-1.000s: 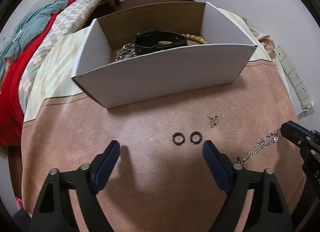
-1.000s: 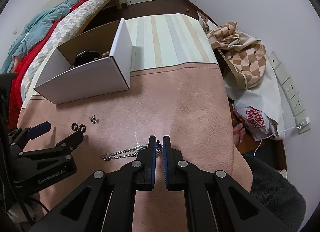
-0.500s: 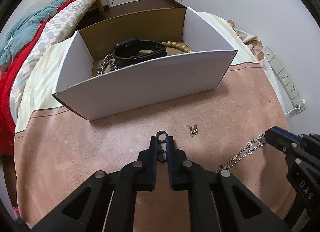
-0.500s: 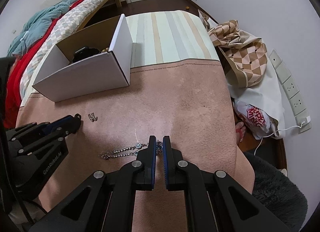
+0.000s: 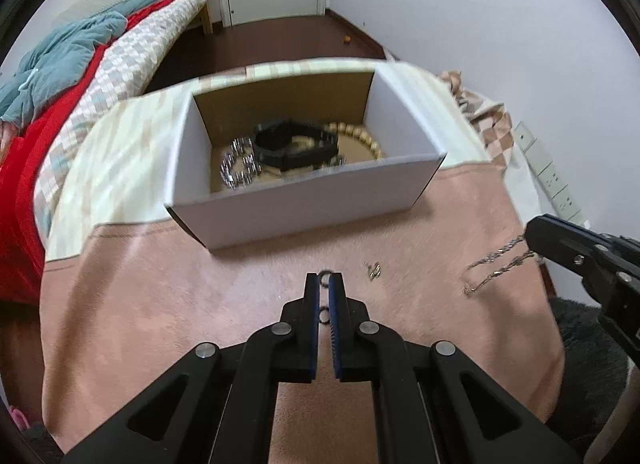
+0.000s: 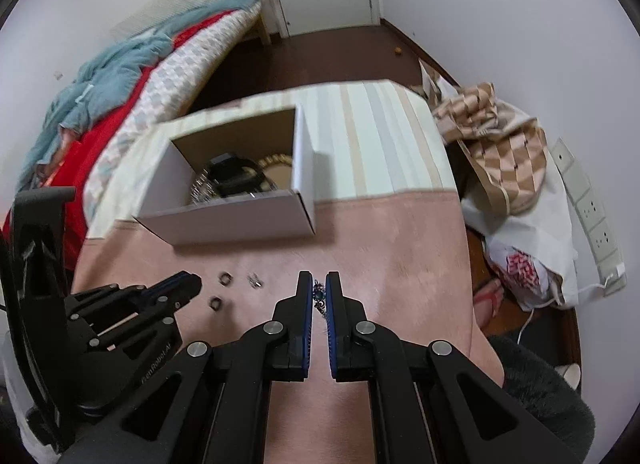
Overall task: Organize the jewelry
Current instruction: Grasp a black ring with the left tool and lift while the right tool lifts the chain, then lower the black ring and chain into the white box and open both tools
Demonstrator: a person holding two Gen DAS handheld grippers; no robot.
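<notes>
Two small black rings (image 6: 225, 279) lie on the pink cloth, one behind the other. My left gripper (image 5: 325, 280) is shut above them, and the rings (image 5: 325, 273) show flat through the slit between its fingers. From the right wrist view the left gripper (image 6: 194, 284) ends short of them, not touching. My right gripper (image 6: 319, 278) is shut on a silver chain (image 6: 319, 296) set with stones. That chain (image 5: 496, 260) hangs off the cloth below the right gripper (image 5: 532, 236). A small earring (image 5: 374, 270) lies between the two grippers. The white box (image 5: 304, 208) holds a black band (image 5: 292, 144), a silver chain and beads.
A bed with red and teal blankets (image 5: 60, 84) runs along the left. Patterned bags (image 6: 500, 156) and a plastic bag sit past the table's right edge, with wall sockets (image 5: 552, 172) behind. A foot in a red sandal (image 6: 486, 296) is on the floor there.
My left gripper shut over the two rings, pushing them into a line, then rose while they stayed on the cloth. My right gripper rose too, lifting the chain off the cloth.
</notes>
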